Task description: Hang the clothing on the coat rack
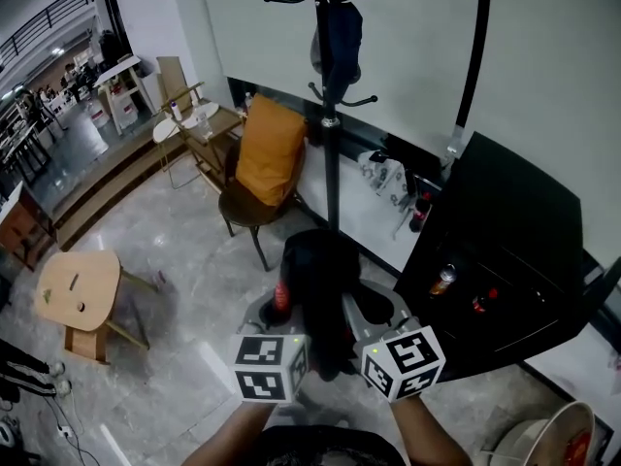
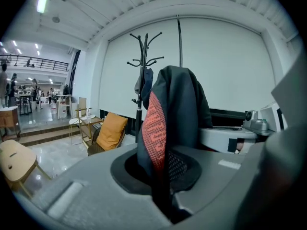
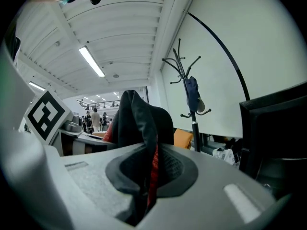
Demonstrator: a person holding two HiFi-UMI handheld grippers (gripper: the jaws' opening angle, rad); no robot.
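Observation:
A dark garment with a red patterned lining is bunched up between both grippers, held out in front of me. My left gripper is shut on the garment, pinching its fabric between the jaws. My right gripper is shut on the same garment from the other side. The black coat rack stands just ahead against the white wall, with a dark blue item hanging from an upper hook. The coat rack shows behind the garment in the left gripper view and the coat rack stands to the right in the right gripper view.
An orange-cushioned chair stands left of the rack's base. A black cabinet with cans on it is to the right. A wooden stool sits at the left. A curved black lamp pole rises right of the rack.

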